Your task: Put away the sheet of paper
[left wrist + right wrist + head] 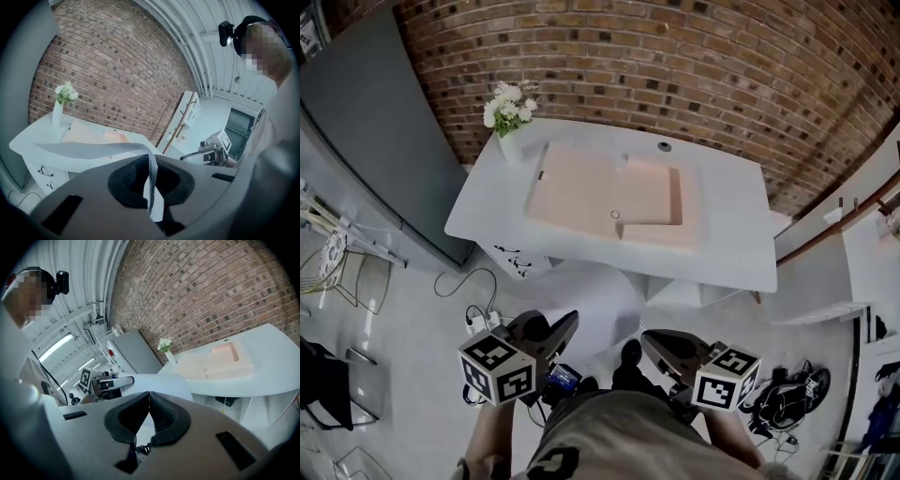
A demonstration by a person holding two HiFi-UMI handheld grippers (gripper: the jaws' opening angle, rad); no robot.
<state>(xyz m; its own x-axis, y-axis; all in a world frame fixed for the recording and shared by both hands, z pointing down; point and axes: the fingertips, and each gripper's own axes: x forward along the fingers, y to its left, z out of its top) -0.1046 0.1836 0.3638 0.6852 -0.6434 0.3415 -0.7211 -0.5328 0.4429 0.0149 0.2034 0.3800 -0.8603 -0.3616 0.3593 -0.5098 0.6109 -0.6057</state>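
Observation:
A white sheet of paper (586, 291) curves out in front of me, below the near edge of the white table (731, 216). My left gripper (572, 321) is shut on one edge of it. In the left gripper view the sheet (93, 150) arcs away from the left gripper (149, 164) and a strip of it runs down between the pads. My right gripper (649, 337) is held low beside it. The right gripper (149, 397) has its jaws pressed together. The sheet (164, 383) lies just beyond their tips, and none of it shows between them.
On the table is a pale pink tray (600, 192) with a raised section, and a white vase of flowers (511, 117) at its far left corner. A grey cabinet (375, 141) stands to the left. Cables and a power strip (478, 319) lie on the floor. Brick wall behind.

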